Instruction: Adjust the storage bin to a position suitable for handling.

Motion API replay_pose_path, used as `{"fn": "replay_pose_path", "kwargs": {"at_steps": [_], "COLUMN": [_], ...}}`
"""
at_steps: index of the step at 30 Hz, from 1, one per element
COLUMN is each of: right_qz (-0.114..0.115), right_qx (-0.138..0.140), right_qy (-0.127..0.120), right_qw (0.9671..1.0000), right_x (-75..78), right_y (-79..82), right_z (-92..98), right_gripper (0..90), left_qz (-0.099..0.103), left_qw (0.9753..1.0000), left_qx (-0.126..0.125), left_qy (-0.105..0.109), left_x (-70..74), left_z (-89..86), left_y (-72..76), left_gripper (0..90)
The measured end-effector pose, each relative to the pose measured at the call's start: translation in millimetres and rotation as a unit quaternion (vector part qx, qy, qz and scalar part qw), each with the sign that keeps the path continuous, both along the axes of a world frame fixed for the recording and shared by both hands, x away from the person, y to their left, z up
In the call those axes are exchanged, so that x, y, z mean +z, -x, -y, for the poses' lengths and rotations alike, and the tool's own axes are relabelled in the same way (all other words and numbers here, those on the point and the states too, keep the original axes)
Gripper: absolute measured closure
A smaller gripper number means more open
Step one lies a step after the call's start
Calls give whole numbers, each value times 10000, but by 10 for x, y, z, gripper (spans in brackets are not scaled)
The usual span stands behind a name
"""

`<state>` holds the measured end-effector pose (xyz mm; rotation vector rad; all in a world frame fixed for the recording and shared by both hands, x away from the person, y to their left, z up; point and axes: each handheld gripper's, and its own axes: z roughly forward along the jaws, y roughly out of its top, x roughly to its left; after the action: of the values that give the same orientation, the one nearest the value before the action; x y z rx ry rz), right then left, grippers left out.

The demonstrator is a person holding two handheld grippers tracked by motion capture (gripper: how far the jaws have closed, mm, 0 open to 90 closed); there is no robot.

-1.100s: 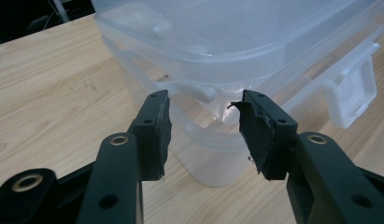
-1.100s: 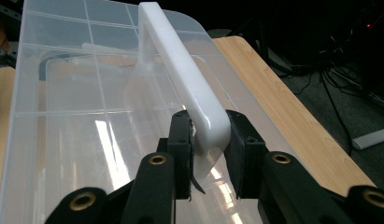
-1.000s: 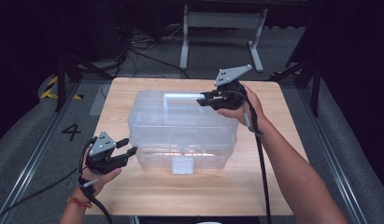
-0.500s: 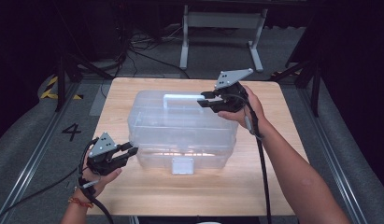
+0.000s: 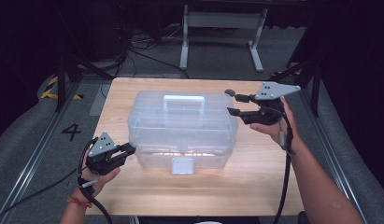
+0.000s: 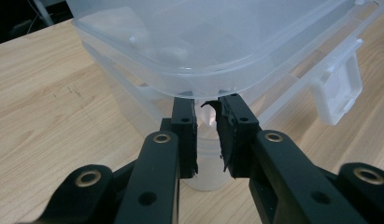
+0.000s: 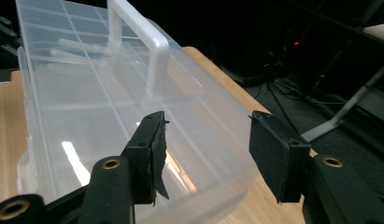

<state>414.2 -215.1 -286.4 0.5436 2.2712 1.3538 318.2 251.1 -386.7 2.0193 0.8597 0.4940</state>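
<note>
Left claw (image 6: 206, 140) nearly closed under box (image 5: 180, 126) lid rim; right claw (image 7: 203, 154) spread. Box long axis runs left-right, latch (image 5: 182, 164) toward person.

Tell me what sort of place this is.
Probably a lab or recording workspace, not a home: a bare wooden table on a dark floor, loose cables, a metal stand behind, and a floor marking "4".

wooden table (image 5: 273, 186) | grey floor (image 5: 35, 140) | metal stand (image 5: 221, 21) | backdrop seemingly dark

Left hand-held gripper (image 5: 130, 148) narrowed — right hand-held gripper (image 5: 231, 104) agape
</note>
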Motion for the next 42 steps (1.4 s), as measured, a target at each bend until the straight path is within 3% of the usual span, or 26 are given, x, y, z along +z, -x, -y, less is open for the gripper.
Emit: {"fn": "replay_pose_path", "kwargs": {"at_steps": [2, 9, 15, 21, 24, 27, 34, 42], "right_qz": [16, 63, -106, -383, -406, -421, -269, -185], "right_qx": [-122, -363, -506, -487, -438, -363, -307, -377], "right_qy": [-167, -285, -182, -80, 112, 131, 186, -114], "right_qw": [9998, 9989, 9985, 9980, 9981, 9984, 9990, 9991], "right_x": [-68, -258, -556, -822, -907, -968, -998, -1009], "right_y": [75, 290, 377, 373, 377, 380, 387, 377], "right_z": [144, 430, 544, 512, 427, 357, 231, 190], "right_gripper": [462, 451, 450, 450, 451, 450, 438, 440], "left_qz": [3, -17, 0, 47, 47, 55, 86, 161], "left_qw": [10000, 10000, 9999, 9999, 9999, 9999, 9999, 9998], "left_qx": [11, 57, 61, 90, 96, 87, 93, 110], "left_qy": [-13, -54, -121, -130, -69, -61, -45, -96], "left_x": [6, 51, 85, 117, 117, 121, 134, 149], "left_z": [2, 12, 19, 20, 16, 14, 8, 5], "left_y": [-1, 1, -4, -2, 1, -2, -3, 8], "left_gripper": [776, 775, 775, 774, 774, 774, 772, 736]}}
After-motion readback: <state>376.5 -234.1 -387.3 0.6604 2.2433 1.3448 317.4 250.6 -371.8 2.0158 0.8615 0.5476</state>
